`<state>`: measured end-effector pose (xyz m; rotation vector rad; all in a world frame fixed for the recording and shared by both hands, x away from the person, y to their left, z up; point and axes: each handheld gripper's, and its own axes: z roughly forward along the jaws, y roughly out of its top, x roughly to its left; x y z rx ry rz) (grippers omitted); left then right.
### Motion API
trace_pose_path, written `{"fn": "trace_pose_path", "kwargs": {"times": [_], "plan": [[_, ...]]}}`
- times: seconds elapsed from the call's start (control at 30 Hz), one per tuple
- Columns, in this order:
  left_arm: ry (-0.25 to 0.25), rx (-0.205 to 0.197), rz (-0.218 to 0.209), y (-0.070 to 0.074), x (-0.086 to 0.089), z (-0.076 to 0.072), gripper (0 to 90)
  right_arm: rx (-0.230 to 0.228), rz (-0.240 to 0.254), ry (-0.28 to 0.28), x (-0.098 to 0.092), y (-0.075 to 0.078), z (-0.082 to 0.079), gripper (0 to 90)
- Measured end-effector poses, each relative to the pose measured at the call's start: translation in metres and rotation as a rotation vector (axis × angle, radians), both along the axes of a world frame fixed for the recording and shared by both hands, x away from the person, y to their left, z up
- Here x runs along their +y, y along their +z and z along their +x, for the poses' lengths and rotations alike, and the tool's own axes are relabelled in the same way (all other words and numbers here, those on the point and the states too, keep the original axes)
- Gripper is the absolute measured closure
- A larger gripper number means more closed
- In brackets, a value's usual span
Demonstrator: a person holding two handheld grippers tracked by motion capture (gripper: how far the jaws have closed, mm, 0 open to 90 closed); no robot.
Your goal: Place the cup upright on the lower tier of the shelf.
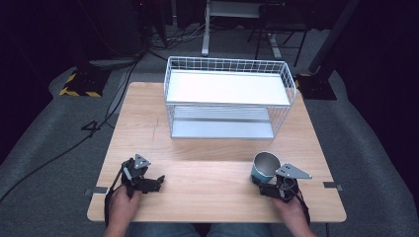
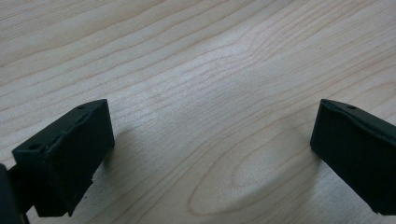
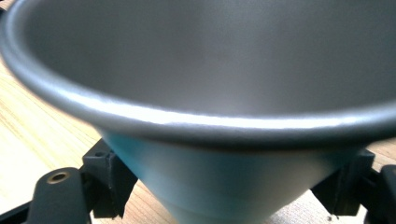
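Note:
A teal cup (image 1: 265,166) with a grey metal inside stands upright near the front right of the wooden table (image 1: 207,195). My right gripper (image 1: 260,185) is at its near side, and its jaws press the cup's lower body from both sides. In the right gripper view the cup (image 3: 210,70) looms close, with the right gripper (image 3: 226,186) closed around its tapering base. My left gripper (image 1: 159,181) rests at the front left, pointing right. In the left gripper view the left gripper (image 2: 210,126) is open, with bare wood between its jaws.
A white wire rack (image 1: 227,89) with two flat shelves stands at the back centre of the table. Beyond the table, on the grey floor, are cables (image 1: 99,123), a yellow-and-black striped base (image 1: 79,86) and desk legs (image 1: 205,29).

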<state>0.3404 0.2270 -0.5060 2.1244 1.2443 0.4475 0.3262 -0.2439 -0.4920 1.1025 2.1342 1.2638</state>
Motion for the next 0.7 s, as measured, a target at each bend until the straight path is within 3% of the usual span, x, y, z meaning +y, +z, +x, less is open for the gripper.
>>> {"fn": "trace_pose_path", "kwargs": {"times": [0.23, 0.57, 0.7], "plan": [[0.0, 0.0, 0.0, 0.0, 0.0, 0.0, 0.1, 0.004, 0.025, -0.011, -0.005, 0.004, 0.002, 21.0], [0.0, 0.0, 0.0, 0.0, 0.0, 0.0, 0.1, 0.003, -0.006, 0.013, 0.0, 0.011, 0.002, 21.0], [0.0, 0.0, 0.0, 0.0, 0.0, 0.0, 0.1, 0.004, 0.004, 0.012, 0.003, 0.016, 0.007, 21.0]]}}
